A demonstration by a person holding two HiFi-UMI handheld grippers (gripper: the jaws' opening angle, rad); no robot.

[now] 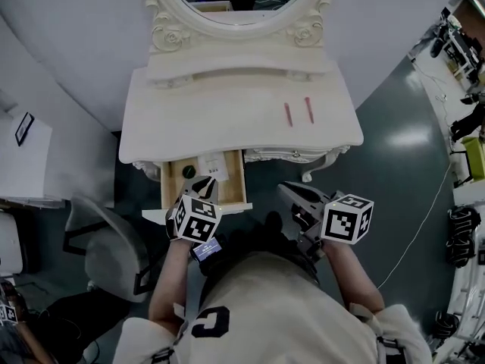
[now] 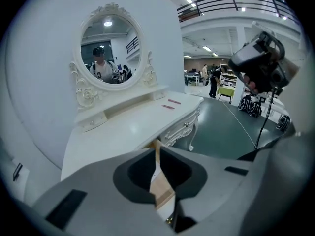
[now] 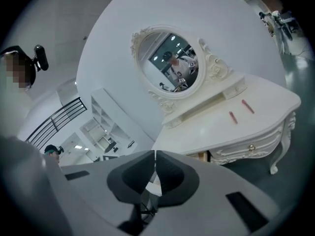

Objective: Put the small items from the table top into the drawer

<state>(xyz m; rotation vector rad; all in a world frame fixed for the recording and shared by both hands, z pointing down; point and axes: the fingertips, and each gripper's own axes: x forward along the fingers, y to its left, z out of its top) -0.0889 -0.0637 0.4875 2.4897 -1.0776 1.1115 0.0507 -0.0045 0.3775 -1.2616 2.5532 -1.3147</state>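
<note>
Drawer (image 1: 232,184) open under left tongs (image 1: 201,184), closed to a slit, empty; right tongs (image 1: 286,193) closed, empty; 2 red sticks (image 1: 288,114) on table (image 1: 189,120).

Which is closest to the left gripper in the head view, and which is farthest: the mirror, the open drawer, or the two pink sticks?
1. The drawer, pulled open right under the left gripper, at the front of the table.
2. The pink sticks, lying farther back on the right part of the table.
3. The mirror, at the very back, behind everything else.
</note>
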